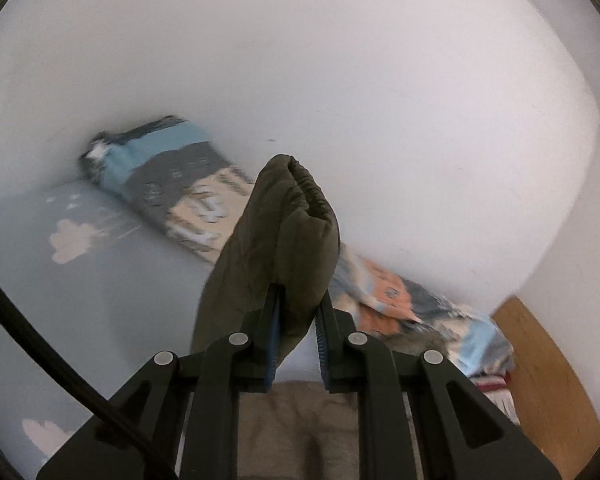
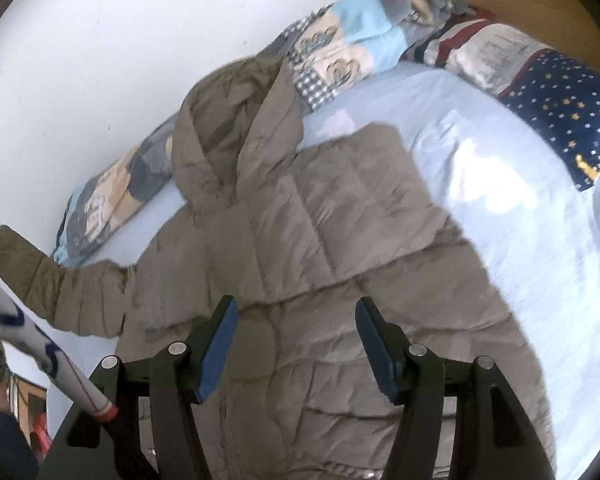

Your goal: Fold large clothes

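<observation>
Folding had barely begun: jacket [image 2: 300, 260] lay spread mid-frame on the bed [image 2: 520, 220]; left gripper [image 1: 296, 320] pinched its raised sleeve cuff [image 1: 296, 208], right gripper [image 2: 296, 344] hovered wide open, holding nothing.

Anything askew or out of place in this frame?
Nothing damaged or spilled. The puffer jacket lies spread on the bed, its hood rumpled against the patchwork blanket. The left tool holds one sleeve cuff raised.
</observation>
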A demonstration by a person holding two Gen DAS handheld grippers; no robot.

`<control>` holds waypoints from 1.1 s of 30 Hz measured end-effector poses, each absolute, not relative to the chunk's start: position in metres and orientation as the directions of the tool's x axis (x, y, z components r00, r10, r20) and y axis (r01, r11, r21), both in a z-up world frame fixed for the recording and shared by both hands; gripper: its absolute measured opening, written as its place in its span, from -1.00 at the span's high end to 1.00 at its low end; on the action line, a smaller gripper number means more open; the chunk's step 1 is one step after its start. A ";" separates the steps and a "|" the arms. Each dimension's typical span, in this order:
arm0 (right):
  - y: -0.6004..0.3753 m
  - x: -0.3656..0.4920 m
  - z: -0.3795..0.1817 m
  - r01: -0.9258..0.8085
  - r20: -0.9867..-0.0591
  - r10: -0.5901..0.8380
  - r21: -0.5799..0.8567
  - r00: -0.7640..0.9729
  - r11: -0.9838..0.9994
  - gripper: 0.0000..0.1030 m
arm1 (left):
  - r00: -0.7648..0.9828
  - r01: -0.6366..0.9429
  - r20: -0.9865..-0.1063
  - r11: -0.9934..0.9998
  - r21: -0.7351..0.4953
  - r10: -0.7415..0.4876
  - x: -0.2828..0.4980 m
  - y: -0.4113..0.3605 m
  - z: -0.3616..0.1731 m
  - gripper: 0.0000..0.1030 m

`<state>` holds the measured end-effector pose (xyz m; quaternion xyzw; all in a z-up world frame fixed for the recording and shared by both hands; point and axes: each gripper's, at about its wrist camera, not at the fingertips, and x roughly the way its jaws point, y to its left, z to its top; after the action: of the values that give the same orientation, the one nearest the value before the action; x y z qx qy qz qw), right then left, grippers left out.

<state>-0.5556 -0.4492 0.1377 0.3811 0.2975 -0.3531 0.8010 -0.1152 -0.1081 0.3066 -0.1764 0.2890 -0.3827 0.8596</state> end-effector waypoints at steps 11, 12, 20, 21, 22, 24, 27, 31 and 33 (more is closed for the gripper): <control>-0.472 -0.601 0.163 0.795 -0.686 -0.408 0.465 0.602 0.391 -0.28 | 0.337 0.701 -0.427 0.526 -0.482 -0.839 -0.240 -0.223 0.307 0.70; -0.473 -0.604 0.165 0.795 -0.682 -0.415 0.466 0.602 0.388 -0.28 | 0.314 0.710 -0.437 0.515 -0.482 -0.843 -0.252 -0.232 0.304 0.70; -0.481 -0.632 0.172 0.794 -0.668 -0.431 0.485 0.607 0.367 -0.28 | 0.158 0.771 -0.536 0.443 -0.458 -0.829 -0.342 -0.330 0.254 0.70; -0.482 -0.635 0.172 0.795 -0.667 -0.433 0.487 0.606 0.363 -0.28 | 0.144 0.774 -0.555 0.443 -0.452 -0.819 -0.348 -0.341 0.243 0.70; -0.483 -0.638 0.173 0.794 -0.665 -0.434 0.490 0.607 0.360 -0.28 | 0.127 0.778 -0.582 0.445 -0.444 -0.803 -0.361 -0.355 0.227 0.70; -0.485 -0.643 0.174 0.791 -0.661 -0.435 0.500 0.611 0.353 -0.28 | 0.102 0.782 -0.625 0.451 -0.431 -0.774 -0.372 -0.372 0.198 0.70; -0.487 -0.650 0.176 0.789 -0.656 -0.438 0.508 0.615 0.346 -0.28 | 0.090 0.794 -0.687 0.468 -0.388 -0.721 -0.398 -0.388 0.160 0.70; -0.491 -0.653 0.177 0.786 -0.651 -0.442 0.518 0.618 0.336 -0.28 | 0.059 0.806 -0.767 0.484 -0.341 -0.639 -0.412 -0.407 0.107 0.70; -0.492 -0.653 0.176 0.785 -0.653 -0.435 0.522 0.620 0.335 -0.28 | 0.039 0.815 -0.809 0.487 -0.315 -0.587 -0.416 -0.411 0.088 0.62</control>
<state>-0.6529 -0.4922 0.1763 0.4290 0.2035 -0.3855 0.7911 -0.4158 -0.4110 0.0882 0.1168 0.4878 -0.4926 0.7111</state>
